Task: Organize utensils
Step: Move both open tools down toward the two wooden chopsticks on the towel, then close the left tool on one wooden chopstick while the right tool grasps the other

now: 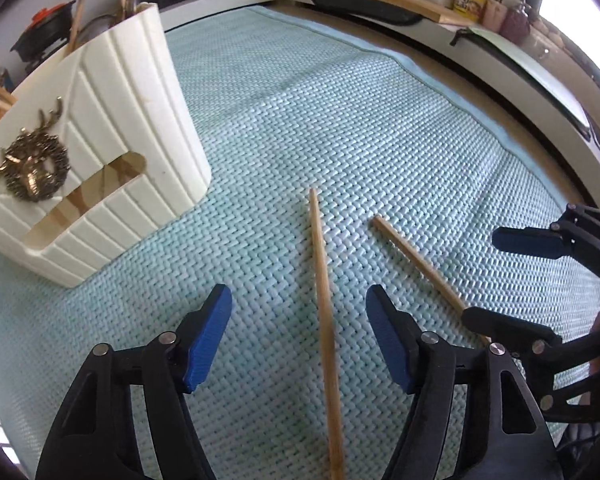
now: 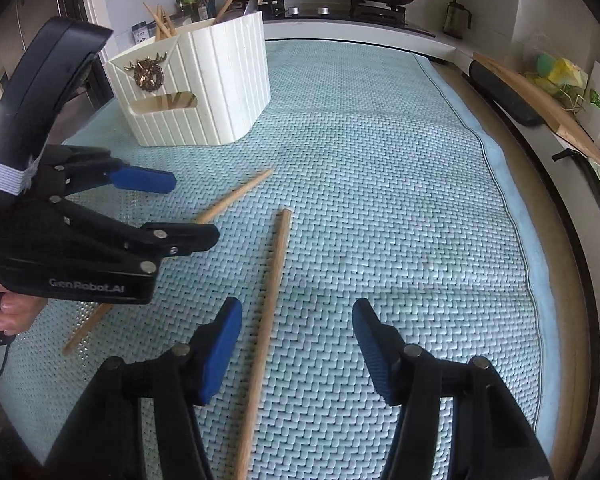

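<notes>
both grippers, left gripper and right gripper, hung open over a chopstick each, pickup step; next close, carry to holder at 10 o'clock.

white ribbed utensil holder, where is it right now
The white ribbed utensil holder stands at the far left of the woven blue mat in the right wrist view, beyond the two loose wooden chopsticks.
</notes>
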